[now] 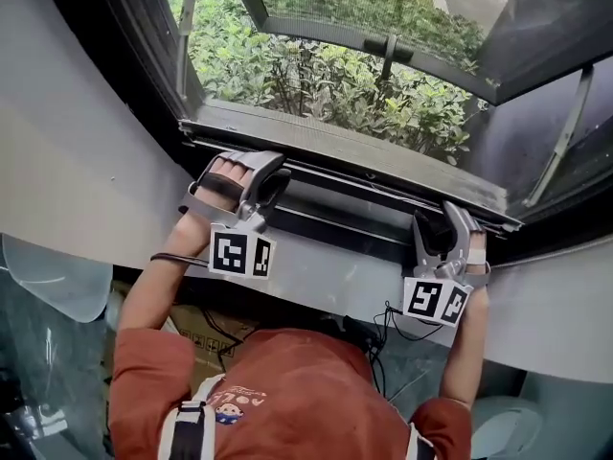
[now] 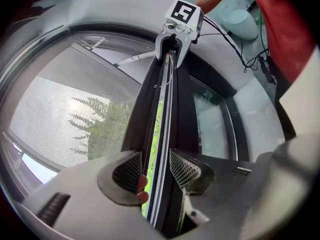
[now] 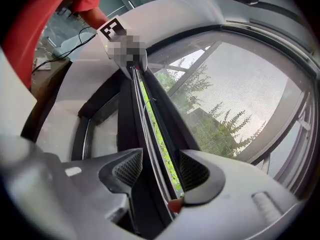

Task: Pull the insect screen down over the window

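Note:
The insect screen's grey pull bar (image 1: 345, 151) runs across the bottom of the window, just above the black sill track (image 1: 335, 220). My left gripper (image 1: 263, 182) grips the bar's left part and my right gripper (image 1: 442, 230) its right part. In the left gripper view the bar (image 2: 162, 109) passes between the jaws of the left gripper (image 2: 156, 169), with grey mesh (image 2: 55, 119) to its left. In the right gripper view the bar (image 3: 150, 119) lies inside the right gripper (image 3: 161, 171), with mesh (image 3: 250, 99) on the right. A thin green strip shows beside the bar.
An open window sash (image 1: 383, 46) tilts outward over shrubs (image 1: 316, 80). A white wall ledge (image 1: 326, 276) lies below the window. Black cables (image 1: 402, 329) hang under the ledge. A glass surface (image 1: 48, 276) sits at lower left.

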Demonstrator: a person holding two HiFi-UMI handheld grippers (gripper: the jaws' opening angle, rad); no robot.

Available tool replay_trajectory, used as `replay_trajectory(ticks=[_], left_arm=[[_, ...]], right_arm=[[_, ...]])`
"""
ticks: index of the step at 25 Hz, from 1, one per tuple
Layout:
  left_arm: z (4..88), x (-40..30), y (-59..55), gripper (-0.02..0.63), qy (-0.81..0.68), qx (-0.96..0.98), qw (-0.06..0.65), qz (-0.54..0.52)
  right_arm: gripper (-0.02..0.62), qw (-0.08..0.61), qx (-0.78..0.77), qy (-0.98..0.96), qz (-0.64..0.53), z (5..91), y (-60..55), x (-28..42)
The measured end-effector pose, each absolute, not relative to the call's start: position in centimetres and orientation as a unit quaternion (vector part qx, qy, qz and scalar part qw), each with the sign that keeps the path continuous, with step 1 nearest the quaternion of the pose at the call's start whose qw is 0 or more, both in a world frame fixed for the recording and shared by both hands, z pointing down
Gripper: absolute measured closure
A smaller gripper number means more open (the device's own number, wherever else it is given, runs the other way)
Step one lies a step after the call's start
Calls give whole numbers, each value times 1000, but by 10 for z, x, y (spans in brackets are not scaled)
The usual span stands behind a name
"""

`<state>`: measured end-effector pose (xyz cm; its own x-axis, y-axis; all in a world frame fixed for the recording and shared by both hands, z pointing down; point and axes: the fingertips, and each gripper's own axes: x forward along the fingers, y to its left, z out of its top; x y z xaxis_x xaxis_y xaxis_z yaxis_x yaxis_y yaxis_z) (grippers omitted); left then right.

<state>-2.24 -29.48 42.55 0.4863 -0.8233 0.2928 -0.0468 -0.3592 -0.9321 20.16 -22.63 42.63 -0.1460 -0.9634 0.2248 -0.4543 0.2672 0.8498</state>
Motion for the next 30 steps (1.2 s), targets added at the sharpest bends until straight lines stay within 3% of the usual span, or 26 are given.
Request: replay_trajectory(ticks=[30], left_arm=[[454, -22, -297, 440, 293, -740, 450, -405]], right_arm=[[364, 364, 534, -706, -290, 452, -227, 202]])
